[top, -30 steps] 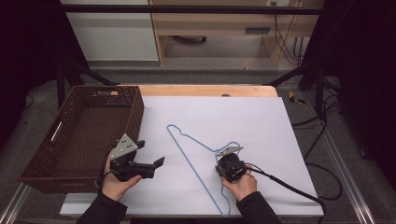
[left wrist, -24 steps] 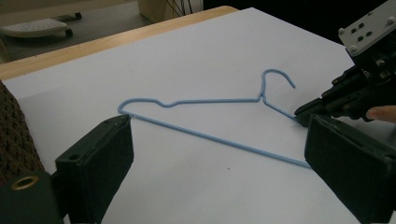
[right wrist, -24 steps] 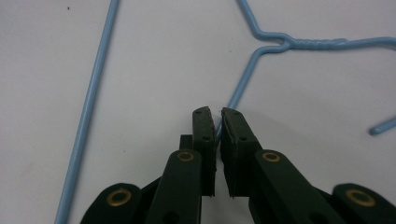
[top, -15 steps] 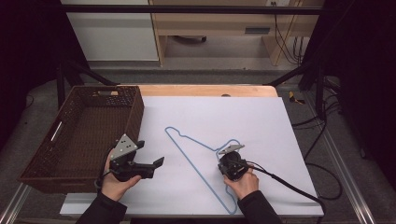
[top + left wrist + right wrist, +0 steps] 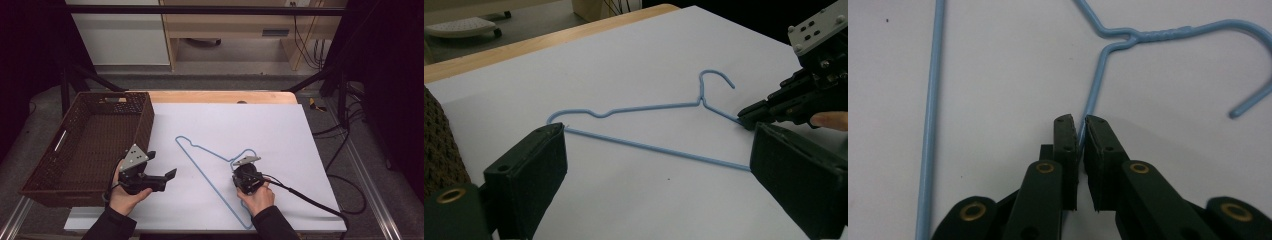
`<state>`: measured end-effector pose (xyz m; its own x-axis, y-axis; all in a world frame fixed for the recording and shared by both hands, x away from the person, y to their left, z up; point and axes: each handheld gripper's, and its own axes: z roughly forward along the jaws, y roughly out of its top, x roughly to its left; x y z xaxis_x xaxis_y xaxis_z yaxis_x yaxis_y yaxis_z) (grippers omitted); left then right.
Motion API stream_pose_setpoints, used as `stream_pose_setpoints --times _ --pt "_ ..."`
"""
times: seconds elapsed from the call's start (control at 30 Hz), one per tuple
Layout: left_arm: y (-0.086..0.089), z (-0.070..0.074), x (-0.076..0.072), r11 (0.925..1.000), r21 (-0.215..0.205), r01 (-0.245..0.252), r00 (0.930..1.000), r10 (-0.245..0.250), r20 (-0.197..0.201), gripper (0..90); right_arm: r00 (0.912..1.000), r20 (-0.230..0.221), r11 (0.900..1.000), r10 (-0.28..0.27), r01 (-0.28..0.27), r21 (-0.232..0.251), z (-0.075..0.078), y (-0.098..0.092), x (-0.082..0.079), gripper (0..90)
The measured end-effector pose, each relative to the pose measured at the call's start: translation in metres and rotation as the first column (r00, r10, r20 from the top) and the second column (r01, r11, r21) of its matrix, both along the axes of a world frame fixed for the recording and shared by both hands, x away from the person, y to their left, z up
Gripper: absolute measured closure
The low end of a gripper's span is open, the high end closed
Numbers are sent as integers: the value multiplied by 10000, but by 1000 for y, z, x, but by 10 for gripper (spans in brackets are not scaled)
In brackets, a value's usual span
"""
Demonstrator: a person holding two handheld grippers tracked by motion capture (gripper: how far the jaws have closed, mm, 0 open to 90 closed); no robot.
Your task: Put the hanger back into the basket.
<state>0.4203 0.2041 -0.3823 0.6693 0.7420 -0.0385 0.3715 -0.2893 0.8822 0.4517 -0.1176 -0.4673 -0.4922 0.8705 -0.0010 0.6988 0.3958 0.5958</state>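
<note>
A white sheet covered most of a wooden table in a dim room, with pale cabinets and loose cables beyond its far edge. In the high view a dark woven basket stood at the left of the table, touching the sheet's edge, and a blue wire hanger lay flat on the white near the middle. The left gripper hung just above the sheet beside the basket, held in the person's left hand, its jaws spread wide and holding nothing. The right gripper, in the right hand, sat low on the hanger's right arm, a black cable trailing off to the right. In the left gripper view the two black jaws stood far apart with the hanger lying ahead between them — the basket's weave at the left edge, and the right gripper nipping the wire just below the hook. In the right gripper view the jaws were pressed nearly together on the hanger's sloping arm, the wire running into the slit between the pads — the twisted neck and hook ahead to the right, the long bottom bar well apart to the left.
</note>
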Motion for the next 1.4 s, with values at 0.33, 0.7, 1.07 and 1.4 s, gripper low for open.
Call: stream_pose_setpoints --times 0.33,0.7,1.07,1.4 --pt "-3 -2 1 10000 71 -13 9999 14 -139 81 9987 -291 9989 -420 426 185 2 0 2 869" --pt "-2 -2 1 9999 99 -15 9999 16 -118 82 9998 162 9991 -92 86 414 11 -7 1 879" --pt "-18 4 9 9979 559 320 9995 -316 -83 81 9956 811 9973 473 -515 516 23 -12 -4 879" --pt "-51 8 34 9846 1279 1191 9928 -1163 -286 72 9921 1094 9952 607 -685 694 30 -15 -6 879"
